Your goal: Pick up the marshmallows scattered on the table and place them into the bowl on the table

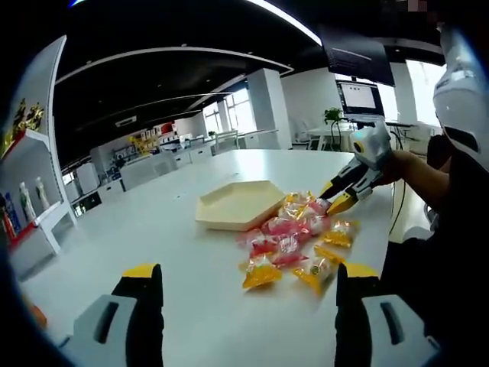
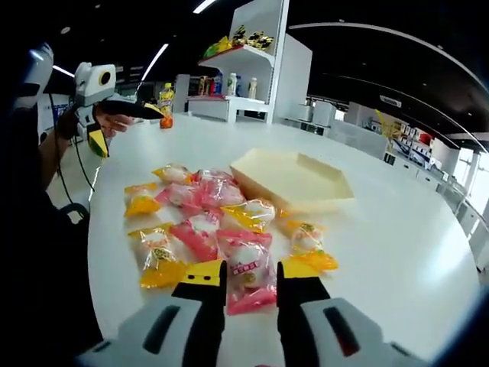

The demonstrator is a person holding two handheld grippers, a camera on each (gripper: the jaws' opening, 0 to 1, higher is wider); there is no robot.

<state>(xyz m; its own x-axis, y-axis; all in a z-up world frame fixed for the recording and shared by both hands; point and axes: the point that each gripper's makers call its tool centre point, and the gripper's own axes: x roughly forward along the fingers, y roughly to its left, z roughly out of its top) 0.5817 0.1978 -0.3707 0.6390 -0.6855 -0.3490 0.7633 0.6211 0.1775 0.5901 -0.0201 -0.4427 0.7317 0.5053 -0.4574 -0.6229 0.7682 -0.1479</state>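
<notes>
Several wrapped marshmallows, pink and yellow, lie in a loose pile on the white table, just beside a cream hexagonal bowl. My left gripper hangs wide open in front of the pile, holding nothing. In the left gripper view my right gripper reaches in from the right onto the far side of the pile. Its own view shows the right gripper narrowed onto a pink marshmallow that rests on the table. The bowl lies beyond the marshmallows. The left gripper is open at upper left.
An orange drink bottle stands at the far end of the table. A white shelf unit with goods is behind it. A person's arm holds the right gripper, and the table's edge runs along the person's side.
</notes>
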